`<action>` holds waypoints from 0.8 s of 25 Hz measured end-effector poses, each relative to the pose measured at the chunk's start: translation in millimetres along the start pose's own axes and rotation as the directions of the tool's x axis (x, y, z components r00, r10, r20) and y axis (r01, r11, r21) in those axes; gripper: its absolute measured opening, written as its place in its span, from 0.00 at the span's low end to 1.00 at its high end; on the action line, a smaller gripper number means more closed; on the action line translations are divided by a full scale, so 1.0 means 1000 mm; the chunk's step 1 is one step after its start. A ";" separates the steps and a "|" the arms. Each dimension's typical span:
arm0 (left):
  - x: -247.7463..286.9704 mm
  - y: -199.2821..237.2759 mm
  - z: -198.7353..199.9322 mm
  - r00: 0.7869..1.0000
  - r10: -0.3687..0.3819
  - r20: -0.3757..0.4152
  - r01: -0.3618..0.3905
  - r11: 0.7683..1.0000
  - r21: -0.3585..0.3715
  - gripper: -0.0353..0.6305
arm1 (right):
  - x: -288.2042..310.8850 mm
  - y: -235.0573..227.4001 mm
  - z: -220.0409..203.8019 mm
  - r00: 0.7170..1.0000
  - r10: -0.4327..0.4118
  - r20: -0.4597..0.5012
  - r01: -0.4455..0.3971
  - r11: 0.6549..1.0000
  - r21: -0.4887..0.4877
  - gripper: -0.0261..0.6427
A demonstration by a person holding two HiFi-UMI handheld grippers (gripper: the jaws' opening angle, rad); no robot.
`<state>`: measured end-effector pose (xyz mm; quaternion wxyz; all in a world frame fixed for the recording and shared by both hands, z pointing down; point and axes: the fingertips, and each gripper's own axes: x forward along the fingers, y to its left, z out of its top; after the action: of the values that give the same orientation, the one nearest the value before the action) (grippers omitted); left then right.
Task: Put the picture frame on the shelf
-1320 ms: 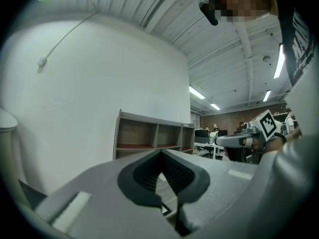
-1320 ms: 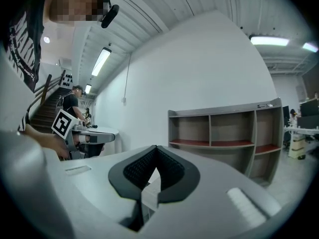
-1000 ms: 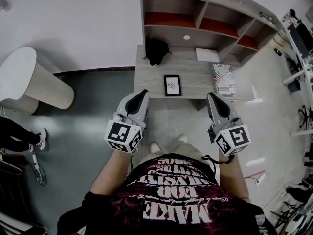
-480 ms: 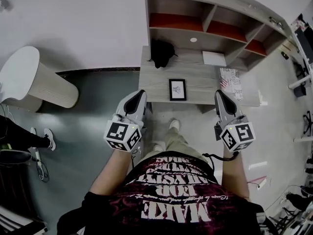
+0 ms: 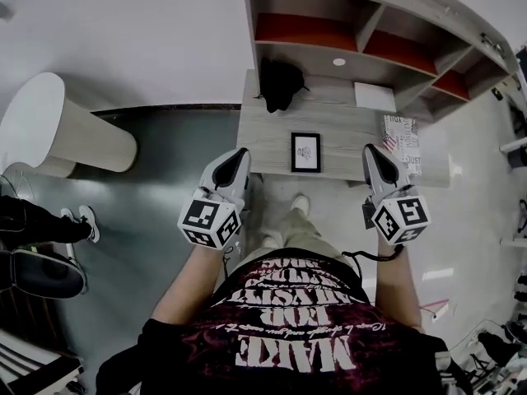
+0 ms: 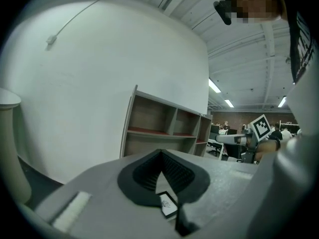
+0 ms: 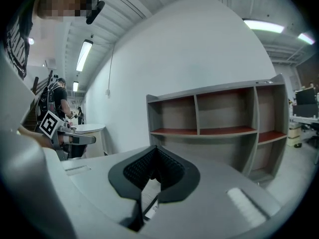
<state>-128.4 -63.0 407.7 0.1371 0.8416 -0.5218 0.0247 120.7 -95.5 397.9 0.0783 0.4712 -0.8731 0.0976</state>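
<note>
Just ahead of the person, a low wood-grain counter (image 5: 350, 130) stands against a white wall, with the shelf (image 5: 300, 31) rising along its back edge. The shelf's compartments are split by upright dividers and floored with red boards, and they face forward.

The picture frame (image 5: 305, 152) lies flat on the counter, close to the front edge and roughly midway along it, with bare wood on both sides. A black bag (image 5: 280, 83) sits well behind it at the back left, under the shelf. A white sheet (image 5: 375, 96) lies at the back right. A printed magazine (image 5: 402, 142) rests near the right end, apart from the frame.

The left gripper (image 5: 240, 153) hangs off the counter's front left corner and the right gripper (image 5: 372, 150) over the front edge, so the frame lies between them, touched by neither. In its own view the left gripper (image 6: 160, 152) has its jaws pressed together at the tips on nothing, and the frame (image 6: 167, 204) shows through the gap beneath. The right gripper (image 7: 156, 148) is likewise pressed together on nothing.

A round white pedestal (image 5: 49, 130) stands well apart on the grey floor to the left.
</note>
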 end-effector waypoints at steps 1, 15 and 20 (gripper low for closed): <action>0.007 0.001 -0.003 1.000 0.001 -0.011 -0.001 1.000 -0.006 0.06 | 0.006 -0.005 -0.003 1.000 0.003 -0.008 -0.003 1.000 0.008 0.08; 0.091 0.032 -0.081 0.979 -0.002 -0.203 -0.018 0.995 -0.097 0.06 | 0.081 -0.062 -0.062 0.983 0.063 -0.172 -0.049 0.995 0.085 0.08; 0.110 0.034 -0.121 0.963 -0.018 -0.269 -0.021 0.990 -0.139 0.06 | 0.101 -0.075 -0.091 0.971 0.086 -0.221 -0.056 0.989 0.140 0.08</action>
<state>-95.9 -142.2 550.8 0.2659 0.8182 -0.4994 0.1024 132.7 -195.1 516.6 0.1424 0.4296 -0.8663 0.2114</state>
